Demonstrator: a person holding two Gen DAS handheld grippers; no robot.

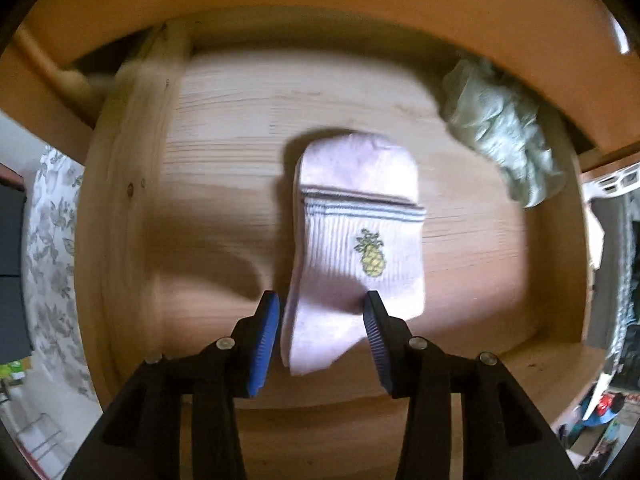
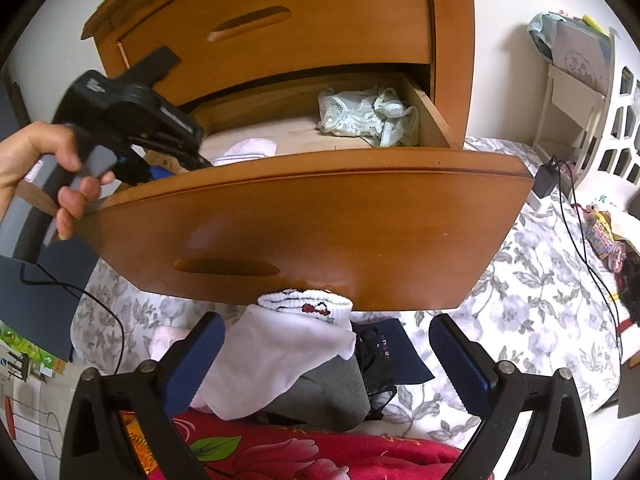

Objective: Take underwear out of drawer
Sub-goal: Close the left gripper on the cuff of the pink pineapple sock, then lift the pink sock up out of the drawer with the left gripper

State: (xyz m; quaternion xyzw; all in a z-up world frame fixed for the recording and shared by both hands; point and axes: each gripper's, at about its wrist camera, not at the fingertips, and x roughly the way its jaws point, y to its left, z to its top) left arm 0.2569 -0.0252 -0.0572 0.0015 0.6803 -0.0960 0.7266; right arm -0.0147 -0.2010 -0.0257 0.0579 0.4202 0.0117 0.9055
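The open wooden drawer holds a pale green lace undergarment, crumpled in its back right corner. A pink sock with a pineapple motif lies flat on the drawer floor. My left gripper points straight down into the drawer with its jaws partly apart. The sock's lower end lies between the blue pads, which do not press on it. A hand holds that gripper's black housing. My right gripper is wide open in front of the drawer front, empty.
The upper drawer is closed. Below the drawer front a white sock, a navy garment and a grey one are piled on a floral bedsheet. A red flowered cloth lies nearest. A charger with cable is at right.
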